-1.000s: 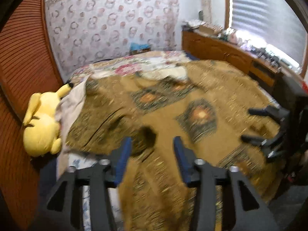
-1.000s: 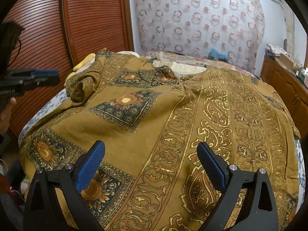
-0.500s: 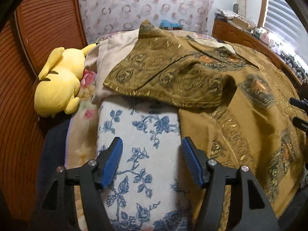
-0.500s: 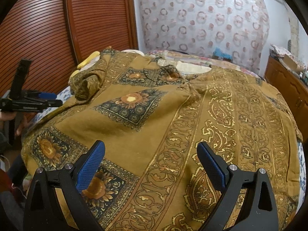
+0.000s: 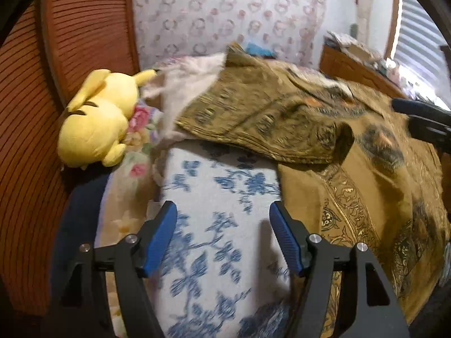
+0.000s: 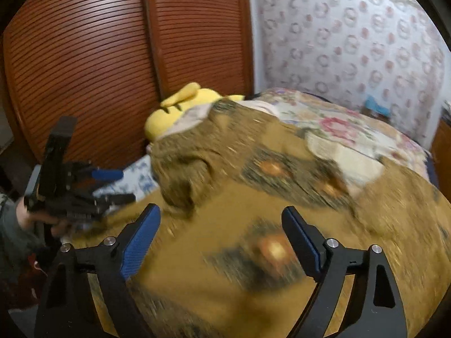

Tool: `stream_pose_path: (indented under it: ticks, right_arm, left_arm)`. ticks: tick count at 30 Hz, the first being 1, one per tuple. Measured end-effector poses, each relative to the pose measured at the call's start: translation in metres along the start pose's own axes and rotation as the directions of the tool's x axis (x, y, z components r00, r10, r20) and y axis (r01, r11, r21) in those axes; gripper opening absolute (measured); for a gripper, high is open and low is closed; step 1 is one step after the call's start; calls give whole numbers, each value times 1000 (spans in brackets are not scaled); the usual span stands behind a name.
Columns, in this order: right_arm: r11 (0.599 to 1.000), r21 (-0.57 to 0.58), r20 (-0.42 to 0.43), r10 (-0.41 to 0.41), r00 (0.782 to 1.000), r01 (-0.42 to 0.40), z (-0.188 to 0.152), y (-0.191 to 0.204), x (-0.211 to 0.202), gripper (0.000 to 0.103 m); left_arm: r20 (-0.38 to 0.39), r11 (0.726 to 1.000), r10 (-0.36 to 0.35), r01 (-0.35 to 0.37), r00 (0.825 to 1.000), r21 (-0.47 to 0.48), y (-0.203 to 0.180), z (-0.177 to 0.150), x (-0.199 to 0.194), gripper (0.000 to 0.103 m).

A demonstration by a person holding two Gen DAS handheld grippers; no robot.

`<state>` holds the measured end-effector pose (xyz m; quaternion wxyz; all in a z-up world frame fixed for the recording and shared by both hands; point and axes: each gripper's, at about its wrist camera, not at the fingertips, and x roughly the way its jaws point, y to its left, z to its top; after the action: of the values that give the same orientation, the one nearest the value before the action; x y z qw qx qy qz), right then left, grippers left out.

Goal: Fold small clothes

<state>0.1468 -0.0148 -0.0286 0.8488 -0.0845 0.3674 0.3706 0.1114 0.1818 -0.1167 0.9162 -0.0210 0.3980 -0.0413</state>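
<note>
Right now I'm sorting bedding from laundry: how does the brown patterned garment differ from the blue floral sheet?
The brown patterned garment is ochre with gold borders; the blue floral sheet is white with blue flowers. The garment lies rumpled, a sleeve folded over; the sheet lies flat beneath it. Both are patterned cloth.

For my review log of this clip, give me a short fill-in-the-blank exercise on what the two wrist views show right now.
1. Both the left gripper and the right gripper have their jaws ____.
2. The plush toy beside the wooden shutter doors is ____ in colour.
3. The left gripper points at a white cover printed with ____ flowers.
4. The garment spread under the right gripper is mainly ____ with ornate patterns.

Missing words: open; yellow; blue; golden brown
</note>
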Motion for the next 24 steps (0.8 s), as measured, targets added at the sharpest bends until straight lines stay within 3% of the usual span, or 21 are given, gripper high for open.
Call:
stream_pose_path:
  ticks: [9, 14, 17, 21, 24]
  right_arm:
    - [986, -157, -91, 49, 995, -63, 45, 56, 83, 88]
    - [971, -233, -159, 19, 987, -56, 49, 78, 116, 78]
    - [954, -298, -193, -45, 980, -15, 44, 88, 132, 76]
    - [908, -403, -223, -214, 951, 110, 34, 92, 152, 69]
    - [915, -392, -219, -189, 957, 91, 33, 86, 148, 51]
  left_arm:
    - [117, 997, 57, -51, 991, -60, 29, -8, -60, 68]
    - [162, 995, 82, -72, 983, -69, 35, -10, -82, 68]
    - [168, 994, 92, -81, 982, -71, 37, -13, -86, 68]
    - [157, 994, 102, -94, 982, -55, 32, -14, -82, 68]
    - [152, 995, 95, -89, 984, -47, 29, -15, -80, 68]
